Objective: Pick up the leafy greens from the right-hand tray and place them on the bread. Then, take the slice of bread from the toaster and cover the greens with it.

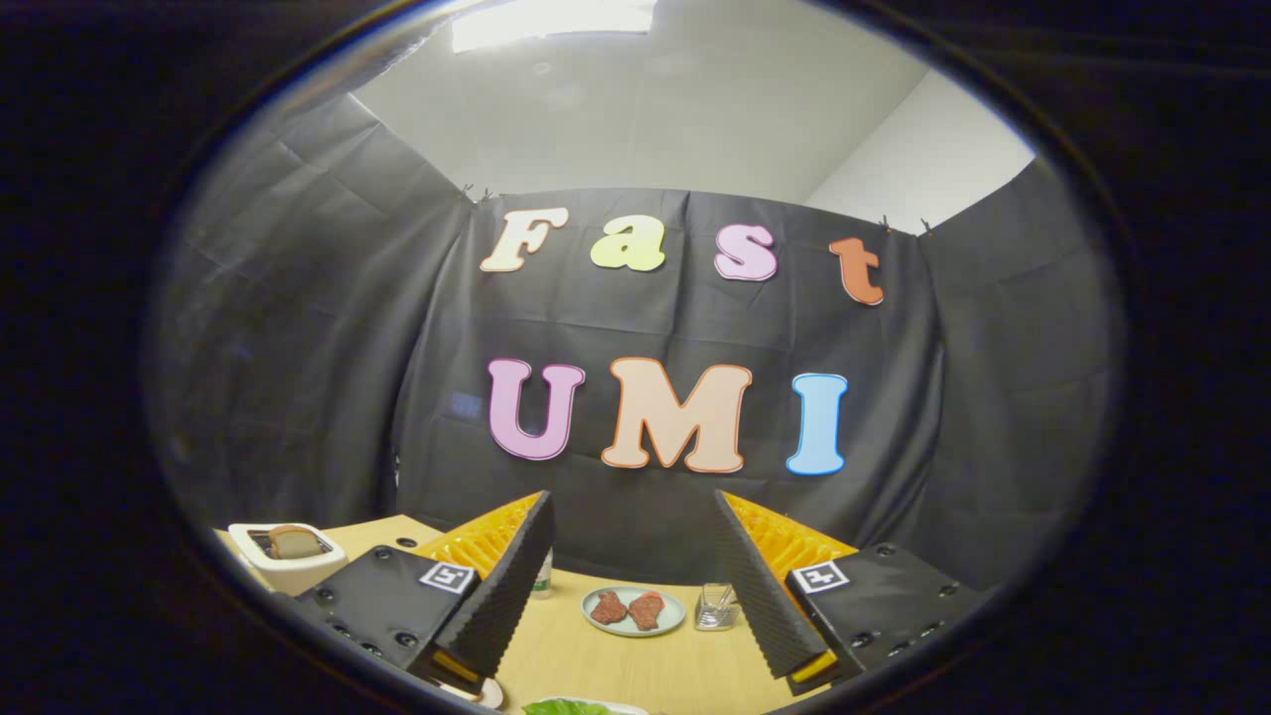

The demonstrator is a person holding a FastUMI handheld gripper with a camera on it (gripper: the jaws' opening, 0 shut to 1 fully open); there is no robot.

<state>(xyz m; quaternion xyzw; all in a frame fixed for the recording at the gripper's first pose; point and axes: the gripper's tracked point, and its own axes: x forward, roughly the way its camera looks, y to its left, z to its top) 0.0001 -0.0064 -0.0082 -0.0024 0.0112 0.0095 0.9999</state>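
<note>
My gripper (635,516) is open, its two black ribbed fingers (511,581) spread wide above the wooden table (616,660) with nothing between them. A white toaster (283,556) stands to the left beyond the left finger, with a brown slice of bread (295,541) sticking up from its slot. Close beneath me, between the fingers' bases, the edge of leafy greens (566,707) peeks in on a pale tray (616,707). The bread meant to receive the greens is hidden.
Ahead between the fingers lies a light plate (635,624) holding two reddish meat pieces (628,608). A small clear holder (715,606) stands right of it. A white bottle with a green band (542,576) is partly hidden behind the left finger.
</note>
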